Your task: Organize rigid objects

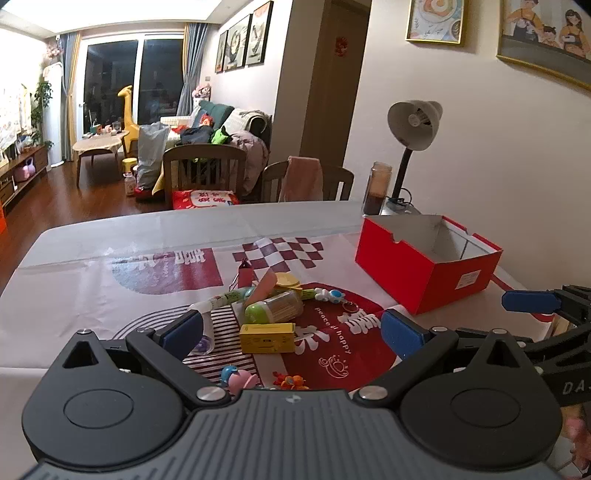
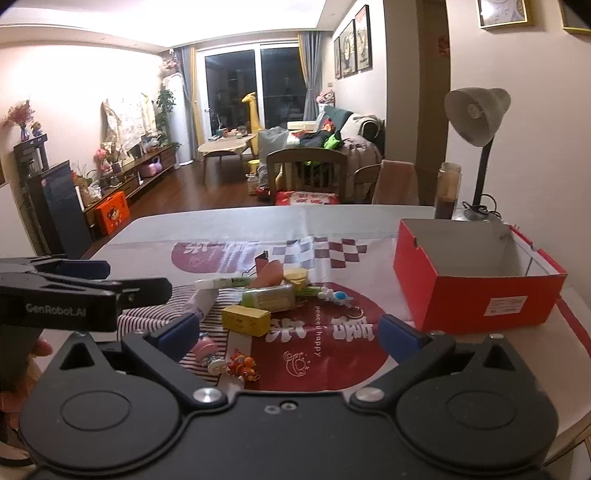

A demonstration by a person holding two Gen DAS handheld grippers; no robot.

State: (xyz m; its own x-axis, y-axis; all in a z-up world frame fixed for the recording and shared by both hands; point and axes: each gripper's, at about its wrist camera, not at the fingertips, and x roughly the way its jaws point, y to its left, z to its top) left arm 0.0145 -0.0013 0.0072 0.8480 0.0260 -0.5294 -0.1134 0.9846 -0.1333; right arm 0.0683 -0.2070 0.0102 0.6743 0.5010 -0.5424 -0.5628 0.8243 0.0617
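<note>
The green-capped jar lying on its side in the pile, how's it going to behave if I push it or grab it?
The green-capped jar looks round and lies on its side, so a push would probably roll it, though the yellow box in front may block it. Its smooth, clear wall could be slippery between the jaws. It leans among other items, so lifting it may shift them.

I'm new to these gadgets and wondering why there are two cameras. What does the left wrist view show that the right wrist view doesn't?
Only the left wrist view shows the gold-framed cartoon family picture on the wall. Only the right wrist view shows the orange cardboard box on the floor and the black cabinet. Both show the open red cardboard box, the small yellow box, the grey desk lamp, and both grippers, open and empty.
</note>
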